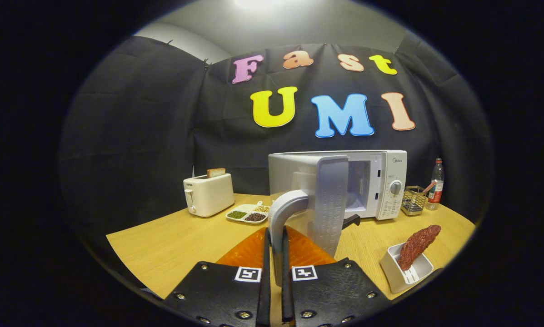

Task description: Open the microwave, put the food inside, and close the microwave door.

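Fingers of my claw (275,259) are pinched narrow on the microwave door's curved handle (284,213), which runs upright between them at twelve o'clock, so I'm holding the door (328,202) swung wide toward me. Food, a long reddish slab (418,245), leans in a small white dish (401,272) on the table (172,240) at about two o'clock, close by, its long axis tilting up and away to the right. Beyond the door the microwave (381,181) cavity stands open at one o'clock. I judge the next move is letting go and swinging right to the dish. Farther off at ten o'clock sit a toaster (208,194) and a tray of beans (249,213)
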Available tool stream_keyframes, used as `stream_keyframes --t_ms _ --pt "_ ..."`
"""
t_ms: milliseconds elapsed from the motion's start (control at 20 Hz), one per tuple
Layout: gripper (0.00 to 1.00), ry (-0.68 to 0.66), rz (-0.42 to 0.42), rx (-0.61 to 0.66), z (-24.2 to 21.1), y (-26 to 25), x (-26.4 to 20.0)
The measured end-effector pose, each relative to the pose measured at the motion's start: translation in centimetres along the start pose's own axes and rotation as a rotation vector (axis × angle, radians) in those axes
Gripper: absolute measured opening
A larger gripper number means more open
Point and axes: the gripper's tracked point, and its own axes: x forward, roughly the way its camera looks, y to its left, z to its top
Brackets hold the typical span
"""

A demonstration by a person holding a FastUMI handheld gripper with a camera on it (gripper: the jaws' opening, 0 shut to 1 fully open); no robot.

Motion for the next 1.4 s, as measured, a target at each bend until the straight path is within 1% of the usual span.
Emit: stream_keyframes --t_ms 150,300,450,550,600,650,700,750,800,850,900,950,1000,1050,1200,1300,1400 --pt "0.10 -0.035 -0.050 -0.023 0.0 2.8 0.1" --pt "0.10 -0.083 -0.121 -0.059 -0.1 5.1 0.4" --pt "0.10 -0.087 -0.162 -0.049 -0.4 7.2 0.9" --pt "0.10 -0.075 -0.155 -0.029 -0.5 8.6 0.7" --pt "0.10 -0.074 -0.133 -0.034 -0.5 9.4 0.3" --pt "0.10 -0.068 -0.087 -0.038 -0.7 10.5 -0.1" --pt "0.13 -0.057 -0.023 -0.031 -0.7 11.8 -0.6" --pt "0.18 -0.041 0.071 -0.017 -1.1 13.6 -1.4" --pt "0.37 -0.030 0.138 -0.007 -1.0 14.5 -2.4" --pt "0.40 -0.026 0.181 -0.003 -0.6 14.7 -3.2" --pt "0.53 -0.021 0.221 -0.010 -0.1 14.4 -4.1" --pt "0.62 -0.013 0.248 -0.024 -0.1 13.8 -4.7" --pt "0.75 -0.013 0.250 -0.043 0.2 12.5 -5.1" --pt "0.78 -0.015 0.238 -0.063 0.4 10.9 -5.4" --pt "0.78 -0.016 0.213 -0.117 0.7 5.7 -5.7" --pt "0.78 -0.014 0.208 -0.116 0.7 2.1 -6.0" --pt "0.78 0.001 0.181 -0.098 0.6 -1.9 -6.1"
